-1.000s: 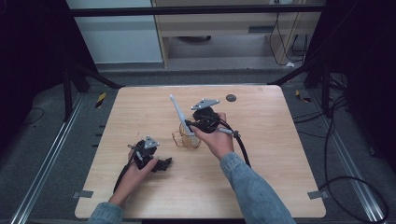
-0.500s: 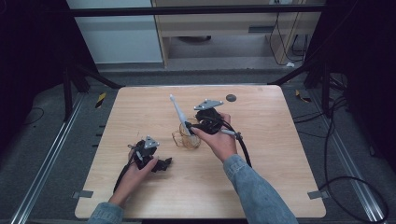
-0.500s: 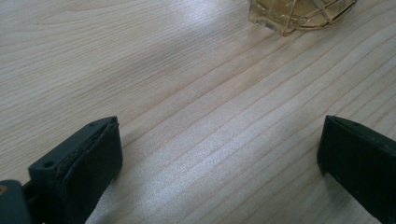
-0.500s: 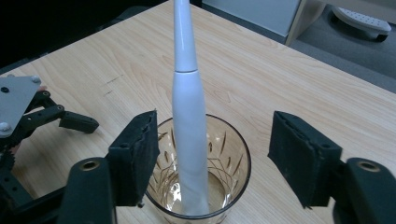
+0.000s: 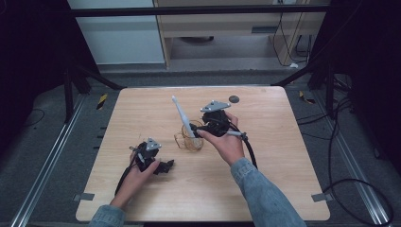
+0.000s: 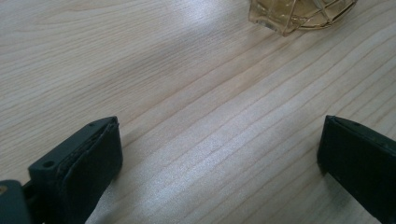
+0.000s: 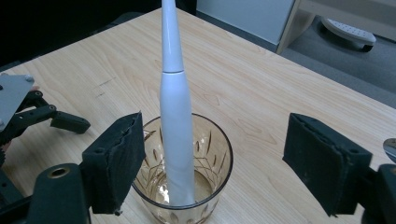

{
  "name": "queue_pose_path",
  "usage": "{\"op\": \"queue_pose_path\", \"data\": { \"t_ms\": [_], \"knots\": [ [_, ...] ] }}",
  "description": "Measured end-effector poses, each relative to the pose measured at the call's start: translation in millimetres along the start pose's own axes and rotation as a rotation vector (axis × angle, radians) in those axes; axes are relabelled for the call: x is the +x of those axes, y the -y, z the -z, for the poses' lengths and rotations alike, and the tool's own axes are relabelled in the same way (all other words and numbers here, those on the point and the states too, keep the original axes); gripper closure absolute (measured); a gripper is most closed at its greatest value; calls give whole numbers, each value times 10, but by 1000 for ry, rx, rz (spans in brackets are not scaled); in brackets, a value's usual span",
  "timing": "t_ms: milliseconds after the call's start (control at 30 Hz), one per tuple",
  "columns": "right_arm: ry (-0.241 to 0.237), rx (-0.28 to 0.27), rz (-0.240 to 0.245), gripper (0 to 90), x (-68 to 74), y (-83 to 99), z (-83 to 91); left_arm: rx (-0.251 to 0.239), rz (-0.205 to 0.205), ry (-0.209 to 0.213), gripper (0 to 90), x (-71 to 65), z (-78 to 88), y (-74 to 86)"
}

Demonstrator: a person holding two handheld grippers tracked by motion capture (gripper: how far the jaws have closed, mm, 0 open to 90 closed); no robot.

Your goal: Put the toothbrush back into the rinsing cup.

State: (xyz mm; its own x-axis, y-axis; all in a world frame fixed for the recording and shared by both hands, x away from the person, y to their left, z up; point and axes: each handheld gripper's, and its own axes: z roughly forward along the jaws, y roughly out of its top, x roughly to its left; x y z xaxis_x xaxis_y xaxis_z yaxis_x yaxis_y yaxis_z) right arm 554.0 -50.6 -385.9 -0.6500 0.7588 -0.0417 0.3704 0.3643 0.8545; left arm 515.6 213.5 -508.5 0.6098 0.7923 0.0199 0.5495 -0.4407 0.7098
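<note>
The right gripper holds its jaws wide apart, and they have just been opening. Between them stands a white electric toothbrush, upright with a slight lean, its foot inside an amber cut-glass tumbler. Neither pad presses on the toothbrush or the glass: the jaw on the left of the right gripper view sits just beside the tumbler's rim, while the other jaw stands well clear of it. The toothbrush's thin neck rises above the jaws and out of the top of that view.

In the high view the right gripper comes at the tumbler from the side, with the toothbrush slanting up and away from the jaws.

The left gripper is open too, its jaws spread wide with nothing between them except bare wooden surface. The base of the tumbler lies ahead of these jaws, well apart, toward the upper right of the left gripper view. In the high view the left gripper rests low on the surface, near the tumbler but apart from it.
</note>
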Motion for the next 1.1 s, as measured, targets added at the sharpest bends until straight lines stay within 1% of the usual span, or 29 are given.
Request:
{"op": "queue_pose_path", "data": {
  "t_ms": [67, 333, 533, 667, 700, 833, 1100],
  "knots": [
    [7, 4, 12, 190, -2, 3, 10, 0, 0, 0, 0, 0, 0, 0],
    [5, 19, 8, 147, -25, 29, 29, 0, 0, 0, 0, 0, 0, 1],
    [5, 7, 5, 117, -54, 24, 73, 0, 0, 0, 0, 0, 0, 1],
    [16, 6, 22, 107, -76, 28, 102, 0, 0, 0, 0, 0, 0, 1],
    [18, 9, 20, 106, -77, 31, 110, 0, 0, 0, 0, -1, 0, 0],
    [32, 17, 39, 107, -115, 73, 169, 0, 1, 0, 0, -1, 0, 1],
    [55, 17, 34, 108, -224, 205, 322, 0, 1, 0, 0, -1, 0, 1]
  ]
}}
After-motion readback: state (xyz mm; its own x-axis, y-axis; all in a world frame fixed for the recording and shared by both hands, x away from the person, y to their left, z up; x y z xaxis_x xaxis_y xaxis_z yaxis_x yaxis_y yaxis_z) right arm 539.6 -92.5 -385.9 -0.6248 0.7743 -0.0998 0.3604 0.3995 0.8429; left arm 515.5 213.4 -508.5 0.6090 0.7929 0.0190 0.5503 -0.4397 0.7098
